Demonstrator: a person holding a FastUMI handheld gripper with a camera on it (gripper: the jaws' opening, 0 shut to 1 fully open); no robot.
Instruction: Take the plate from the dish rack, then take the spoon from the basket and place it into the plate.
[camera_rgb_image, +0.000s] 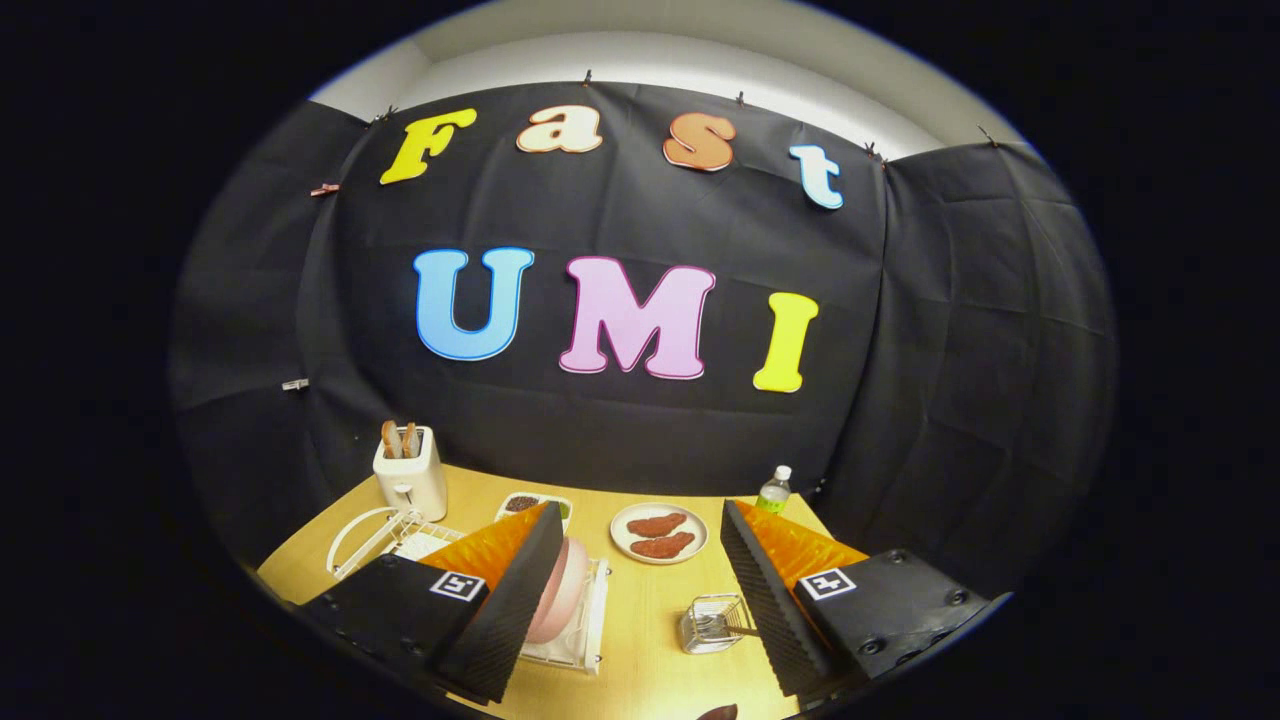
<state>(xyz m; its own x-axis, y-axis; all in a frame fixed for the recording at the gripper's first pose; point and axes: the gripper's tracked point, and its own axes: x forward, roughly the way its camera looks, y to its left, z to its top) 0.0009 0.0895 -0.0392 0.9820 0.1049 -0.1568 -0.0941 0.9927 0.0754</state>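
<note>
Fingers (630, 600) of the gripper stand wide apart above the near part of a yellow wooden worktop (650, 610), with nothing held between them. Just inside the left finger, partly hidden by it, a pink plate (562, 592) stands on edge in a white dish rack (585, 640). A small wire basket (712, 622) sits close by the right finger's inner face; a handle that looks like the spoon (738, 630) pokes out of it toward that finger, though it is too small to be sure. Beyond the gap between the fingers lies a pale round plate (659, 532) with two reddish-brown pieces of food on it. Farther back on the left is a white toaster (411, 475) with slices of bread standing up in it, and beside it a small tray (535, 503) of dark and green bits. A clear bottle (773, 490) with a white cap and green label stands at the far right of the worktop, against the black cloth wall.
</note>
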